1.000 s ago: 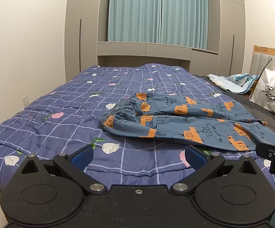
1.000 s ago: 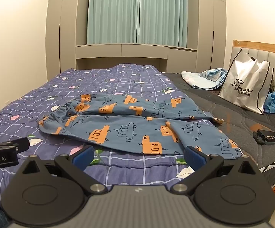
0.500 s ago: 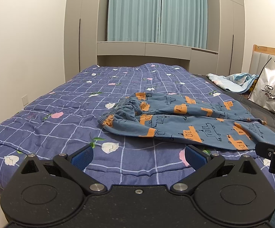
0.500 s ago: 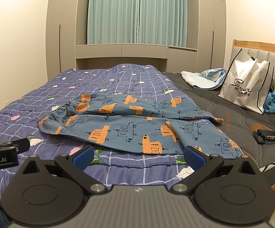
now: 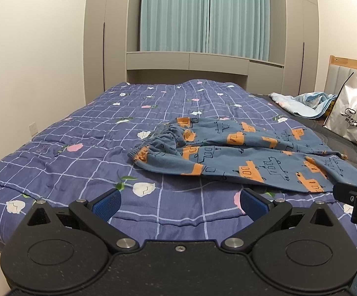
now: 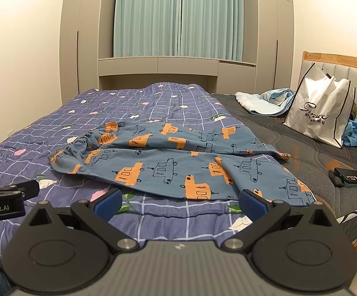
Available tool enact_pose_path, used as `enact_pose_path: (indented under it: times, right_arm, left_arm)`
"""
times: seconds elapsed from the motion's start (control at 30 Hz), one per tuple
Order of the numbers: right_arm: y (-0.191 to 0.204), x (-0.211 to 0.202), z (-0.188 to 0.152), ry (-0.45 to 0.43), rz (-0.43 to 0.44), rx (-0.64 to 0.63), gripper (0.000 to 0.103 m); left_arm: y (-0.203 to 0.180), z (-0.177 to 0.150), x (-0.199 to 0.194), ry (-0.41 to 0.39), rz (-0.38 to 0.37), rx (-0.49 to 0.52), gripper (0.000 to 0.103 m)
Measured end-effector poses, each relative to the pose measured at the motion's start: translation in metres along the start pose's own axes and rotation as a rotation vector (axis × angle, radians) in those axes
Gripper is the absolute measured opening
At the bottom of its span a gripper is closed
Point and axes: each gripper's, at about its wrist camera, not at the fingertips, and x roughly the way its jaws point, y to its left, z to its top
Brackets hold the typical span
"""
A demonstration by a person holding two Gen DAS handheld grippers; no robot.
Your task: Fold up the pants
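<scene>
Blue pants (image 5: pixel 240 155) with orange vehicle prints lie spread and rumpled on the purple checked quilt (image 5: pixel 79 148), waistband to the left, legs running right. They also show in the right wrist view (image 6: pixel 178 162). My left gripper (image 5: pixel 178 201) is open and empty, above the quilt's near edge, short of the pants. My right gripper (image 6: pixel 179 201) is open and empty, just short of the near leg's edge. The right gripper's side shows at the right edge of the left wrist view (image 5: pixel 355 199).
A white shopping bag (image 6: pixel 321 113) stands on the dark mattress (image 6: pixel 301 153) at the right by the headboard. A light blue blanket (image 6: pixel 264 101) lies behind it. A small black case (image 6: pixel 350 176) lies near the mattress edge. Wardrobes and curtains stand beyond the bed.
Nothing has visibly changed; both grippers hold almost still, open.
</scene>
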Motion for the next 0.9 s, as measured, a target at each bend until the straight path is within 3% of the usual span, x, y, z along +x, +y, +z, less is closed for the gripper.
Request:
enact_pose_path:
  times: [0.67, 0.9]
  right_arm:
    - [0.0, 0.0, -0.001, 0.002, 0.002, -0.002, 0.103]
    - [0.003, 0.0, -0.001, -0.004, 0.005, -0.008, 0.103]
  left_arm:
    - [-0.007, 0.006, 0.004, 0.032, 0.005, 0.005, 0.103]
    - [-0.004, 0.012, 0.01, 0.059, 0.043, 0.013, 0.103]
